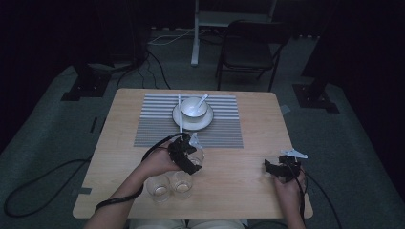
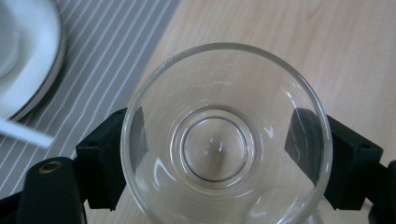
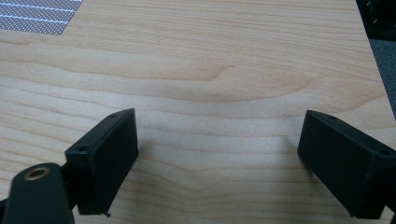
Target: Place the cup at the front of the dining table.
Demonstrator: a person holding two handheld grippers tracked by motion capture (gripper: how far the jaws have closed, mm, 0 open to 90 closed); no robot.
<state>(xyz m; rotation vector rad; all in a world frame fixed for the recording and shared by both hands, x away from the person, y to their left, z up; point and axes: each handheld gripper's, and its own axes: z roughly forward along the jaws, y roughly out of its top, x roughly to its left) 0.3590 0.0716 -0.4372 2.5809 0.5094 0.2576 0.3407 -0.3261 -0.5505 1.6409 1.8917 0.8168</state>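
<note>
My left gripper (image 1: 189, 155) is shut on a clear empty glass (image 1: 197, 155), just off the near edge of the striped placemat (image 1: 157, 129). In the left gripper view, the glass (image 2: 226, 93) is seen from above, with a black jaw pressed against each side of its wall; the gripper (image 2: 223, 156) straddles it. My right gripper (image 1: 279, 168) rests open near the table's right front, and in the right gripper view its jaws (image 3: 224, 163) stand wide apart over bare wood.
Two more clear glasses (image 1: 159, 187) (image 1: 182, 183) stand near the front edge. On the placemat, a white bowl (image 1: 193, 107) with a spoon (image 1: 202, 100) sits on a plate (image 1: 193, 121), with chopsticks (image 1: 180, 112) beside it. A chair (image 1: 250, 45) stands beyond the table (image 1: 239, 181).
</note>
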